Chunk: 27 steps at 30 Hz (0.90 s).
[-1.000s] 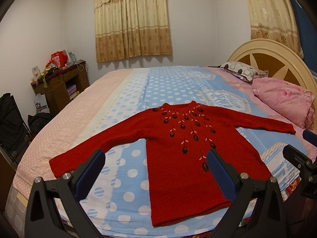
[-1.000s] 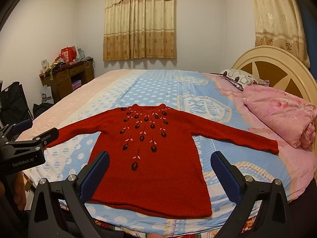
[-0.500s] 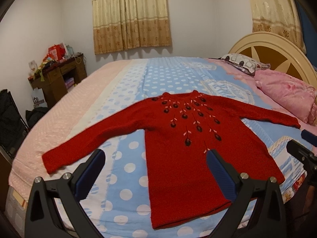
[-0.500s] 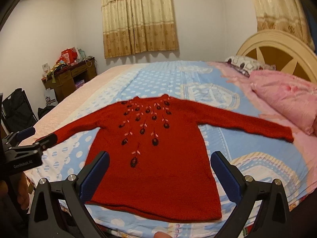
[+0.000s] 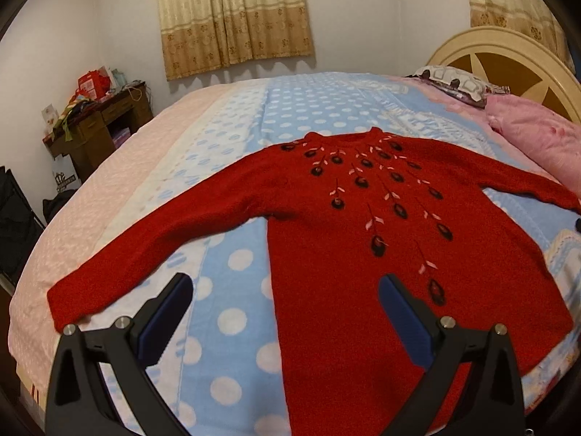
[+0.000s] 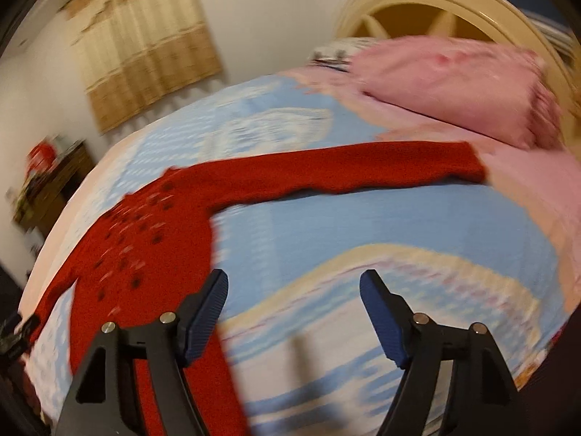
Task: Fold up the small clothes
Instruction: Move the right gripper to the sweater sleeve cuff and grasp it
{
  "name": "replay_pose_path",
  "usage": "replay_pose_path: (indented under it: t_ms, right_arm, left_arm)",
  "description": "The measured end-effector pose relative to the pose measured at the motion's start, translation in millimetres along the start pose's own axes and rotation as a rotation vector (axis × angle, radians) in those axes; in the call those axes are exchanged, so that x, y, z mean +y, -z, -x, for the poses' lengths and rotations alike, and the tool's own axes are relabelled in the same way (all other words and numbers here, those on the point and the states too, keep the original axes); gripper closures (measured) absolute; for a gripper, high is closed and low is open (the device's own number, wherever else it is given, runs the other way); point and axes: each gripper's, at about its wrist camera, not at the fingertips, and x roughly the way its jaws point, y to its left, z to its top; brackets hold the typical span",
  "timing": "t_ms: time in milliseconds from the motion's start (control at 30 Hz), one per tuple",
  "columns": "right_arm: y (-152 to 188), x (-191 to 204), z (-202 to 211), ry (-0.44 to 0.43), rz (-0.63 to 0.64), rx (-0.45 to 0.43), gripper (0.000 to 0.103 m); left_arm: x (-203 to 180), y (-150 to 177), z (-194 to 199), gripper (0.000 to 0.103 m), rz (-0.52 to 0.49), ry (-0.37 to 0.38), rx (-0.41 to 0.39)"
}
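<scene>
1. Left wrist view looks down over the red knitted sweater with dark embroidered flowers [image 5: 363,254], which lies flat, front up, on the blue polka-dot bed cover [image 5: 232,279], both sleeves stretched out sideways.
2. From where I stand, the left gripper [image 5: 285,309] hangs above the hem side with its jaws spread wide and nothing between them.
3. The right gripper [image 6: 294,305] has just been narrowing its jaws, yet they are still apart and empty, over bare cover beside the sweater's body.
4. The step in hand looks like the reach for the first fold. I would aim each gripper at a sleeve cuff, pinch only the knit and not the cover beneath, then lift low and carry the sleeve across the chest so it lands without wrinkles.
5. Only the left wrist view shows the left sleeve's cuff [image 5: 69,301] near the bed's edge, and the whole flower pattern sharply.
6. Only the right wrist view, though blurred, shows the right sleeve's cuff [image 6: 468,163] lying just in front of the pink pillow [image 6: 454,87].
</scene>
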Motion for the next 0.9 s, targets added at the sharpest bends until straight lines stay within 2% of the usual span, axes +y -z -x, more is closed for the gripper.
replay_pose_path:
  t_ms: [67, 100, 300, 500, 600, 633, 667, 767, 800, 900]
  right_arm:
    - [-13.2, -25.4, -4.8, 0.032, -0.058, 0.002, 0.038]
    - [-20.8, -40.8, -9.5, 0.041, -0.094, 0.007, 0.039]
    - [-57.9, -104.3, -28.1, 0.139, -0.254, -0.014, 0.039]
    - [-84.6, -139.7, -52.0, 0.240, -0.324, -0.018, 0.040]
    - [-92.6, -145.3, -66.7, 0.269, -0.316, -0.006, 0.047]
    - [-95.3, -145.2, -69.5, 0.273, -0.308, -0.002, 0.054]
    - [-98.7, -144.1, -74.5, 0.254, -0.298, 0.010, 0.068]
    - [-105.4, -145.9, -86.8, 0.216, -0.292, 0.033, 0.086]
    - [-107.1, -146.0, -88.7, 0.208, -0.288, 0.039, 0.090]
    - [-111.8, -146.6, -92.8, 0.180, -0.300, 0.051, 0.091]
  left_arm:
    - [0.2, -1.3, -7.9, 0.000, -0.005, 0.002, 0.008]
    - [1.3, -2.3, -11.5, 0.000, -0.002, 0.012, 0.012]
    - [4.7, -5.0, -23.0, 0.000, 0.000, 0.011, 0.017]
    - [10.2, -9.7, -33.1, 0.000, 0.012, -0.004, 0.024]
    - [13.8, -9.3, -36.7, 0.000, 0.021, -0.014, 0.031]
    - [15.1, -9.6, -38.5, 0.000, 0.023, -0.014, 0.034]
    - [15.8, -9.6, -40.0, 0.000, 0.024, -0.016, 0.036]
    - [18.5, -8.8, -45.4, 0.000, 0.031, -0.015, 0.051]
    - [19.6, -8.4, -46.6, 0.000, 0.035, -0.011, 0.058]
    - [21.7, -7.9, -49.0, 0.000, 0.044, 0.011, 0.077]
